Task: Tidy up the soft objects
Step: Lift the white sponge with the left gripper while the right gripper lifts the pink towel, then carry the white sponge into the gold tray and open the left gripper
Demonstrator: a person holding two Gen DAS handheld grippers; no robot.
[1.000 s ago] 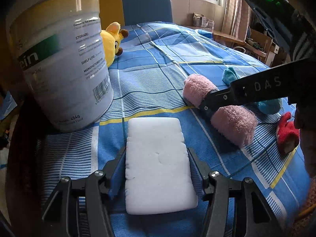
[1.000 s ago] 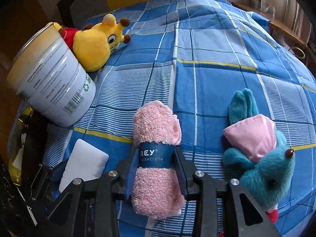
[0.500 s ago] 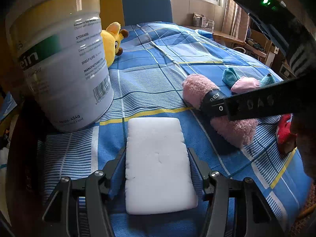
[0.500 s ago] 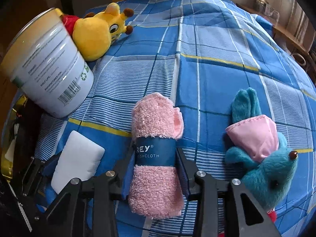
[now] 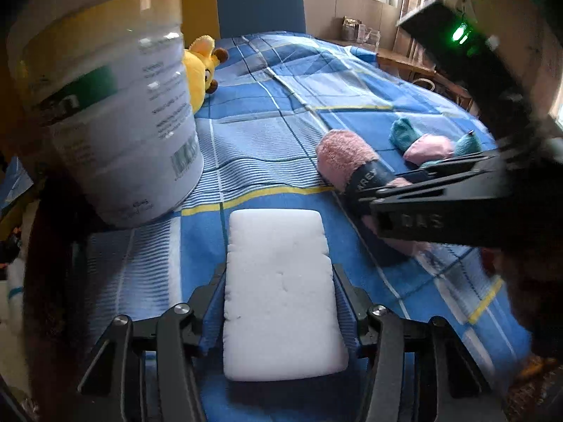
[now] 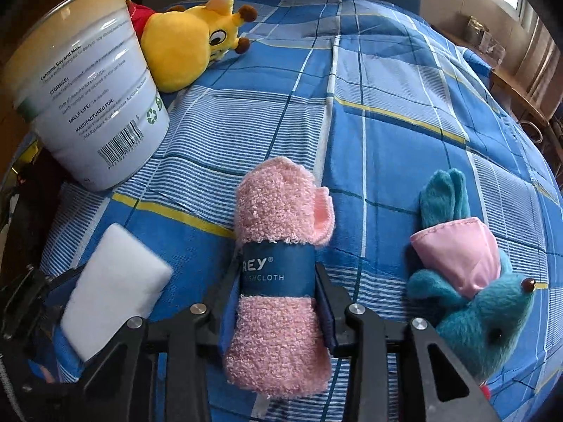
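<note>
**Q:** What does each of your grippers hold?

**A:** My left gripper (image 5: 279, 281) is closed to the width of the white sponge (image 5: 281, 292); a finger presses each long side, and the sponge lies flat between them above the blue plaid bedspread (image 5: 267, 140). My right gripper (image 6: 276, 299) clamps the rolled pink dishcloth (image 6: 278, 281) at its dark blue paper band (image 6: 278, 270), one finger on either side of the roll. The cloth's fluffy ends project past the band both toward and away from the camera.

**Q:** Where do the other things lie?

**A:** In the left wrist view, a large white tin (image 5: 112, 112) stands upright on the bedspread, just left of and beyond the sponge. A yellow plush toy (image 5: 202, 66) lies behind the tin, partly hidden by it. In the right wrist view, a teal plush toy (image 6: 471, 281) with a pink fabric piece (image 6: 461, 253) lies on the bedspread just right of the dishcloth, apart from it. A small red object (image 6: 485, 392) shows at the lower right edge; I cannot tell what it is.

**Q:** How do the two grippers stand to each other?

**A:** Side by side and near: the right wrist view shows the sponge at lower left, and the left wrist view shows the dishcloth at right.
</note>
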